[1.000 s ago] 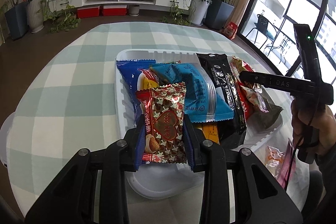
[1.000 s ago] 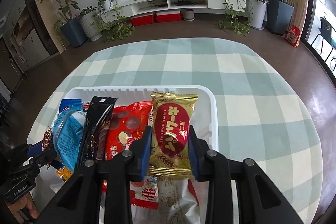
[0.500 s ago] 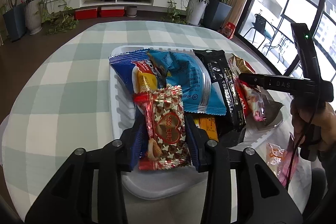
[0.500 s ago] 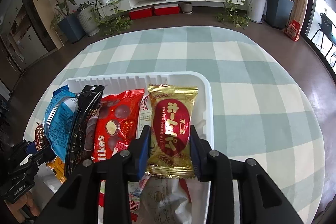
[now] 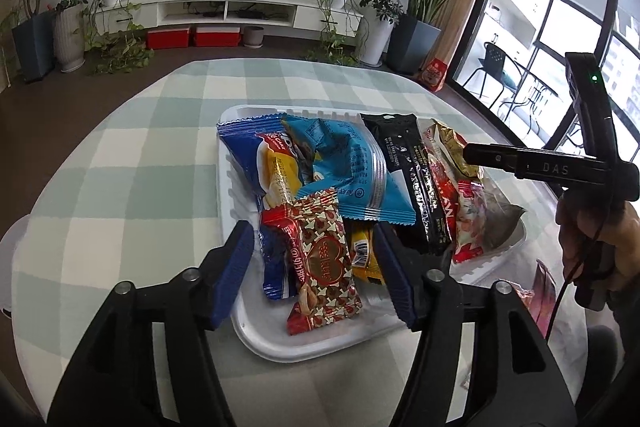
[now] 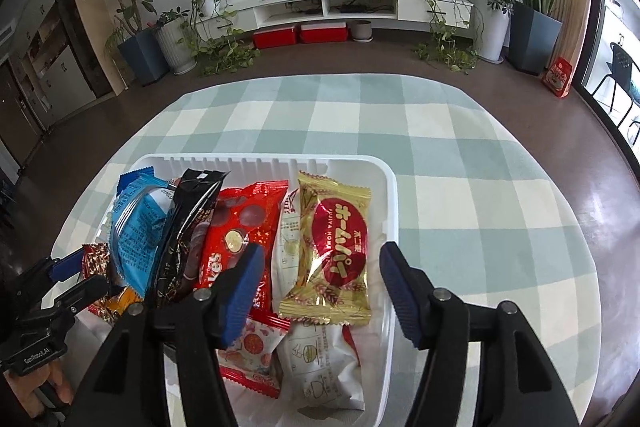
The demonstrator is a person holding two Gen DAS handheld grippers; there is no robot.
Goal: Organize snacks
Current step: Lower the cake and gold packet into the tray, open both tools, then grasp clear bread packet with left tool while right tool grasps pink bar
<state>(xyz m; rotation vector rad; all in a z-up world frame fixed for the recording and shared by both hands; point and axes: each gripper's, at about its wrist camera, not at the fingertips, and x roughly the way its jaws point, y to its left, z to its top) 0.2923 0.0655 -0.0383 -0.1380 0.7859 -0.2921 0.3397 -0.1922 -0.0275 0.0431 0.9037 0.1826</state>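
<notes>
A white tray (image 5: 320, 345) on the checked table holds several snack packets. My left gripper (image 5: 314, 261) is open over the tray's near end; a red-and-gold heart-print packet (image 5: 320, 263) lies loose between its jaws on other packets. My right gripper (image 6: 322, 283) is open over the tray (image 6: 390, 227); a gold packet with a red oval (image 6: 334, 251) lies flat between its jaws, touching neither. Blue (image 5: 348, 167), black (image 5: 412, 179) and red (image 6: 236, 227) packets fill the middle of the tray.
The right gripper's body and the hand holding it (image 5: 592, 219) hang over the tray's right side. A pink packet (image 5: 538, 291) lies on the table right of the tray. The round table's checked cloth (image 6: 460, 187) spreads beyond the tray.
Both grippers have opened and let go: the heart-print packet and the gold packet now lie in the tray. Both grippers sit slightly further back.
</notes>
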